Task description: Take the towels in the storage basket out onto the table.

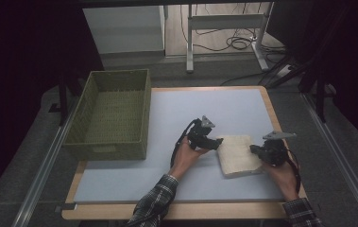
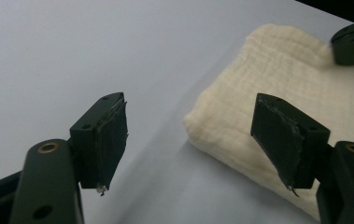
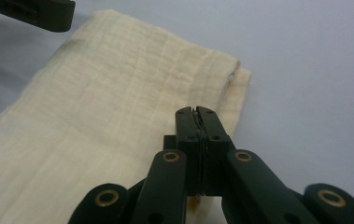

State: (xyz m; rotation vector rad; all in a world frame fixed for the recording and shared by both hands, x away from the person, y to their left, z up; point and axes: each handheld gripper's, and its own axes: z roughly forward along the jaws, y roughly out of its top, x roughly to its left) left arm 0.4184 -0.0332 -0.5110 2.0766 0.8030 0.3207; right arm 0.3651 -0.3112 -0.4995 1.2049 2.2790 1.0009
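Observation:
A folded cream cloth (image 1: 238, 155) lies on the pale blue table mat, right of centre. My left gripper (image 1: 217, 142) is at the cloth's left edge, jaws wide open with nothing between them. In the left gripper view (image 2: 188, 100) the cloth (image 2: 286, 79) lies just ahead, partly behind the right-hand jaw. My right gripper (image 1: 254, 149) is at the cloth's right edge. In the right gripper view (image 3: 196, 111) its jaws are shut together over the cloth (image 3: 95, 107), and no fabric shows between them.
An olive woven basket (image 1: 113, 113) stands empty at the table's left side. Bare mat (image 1: 205, 106) stretches behind the cloth and in front of it. Table legs and cables are on the floor beyond the far edge.

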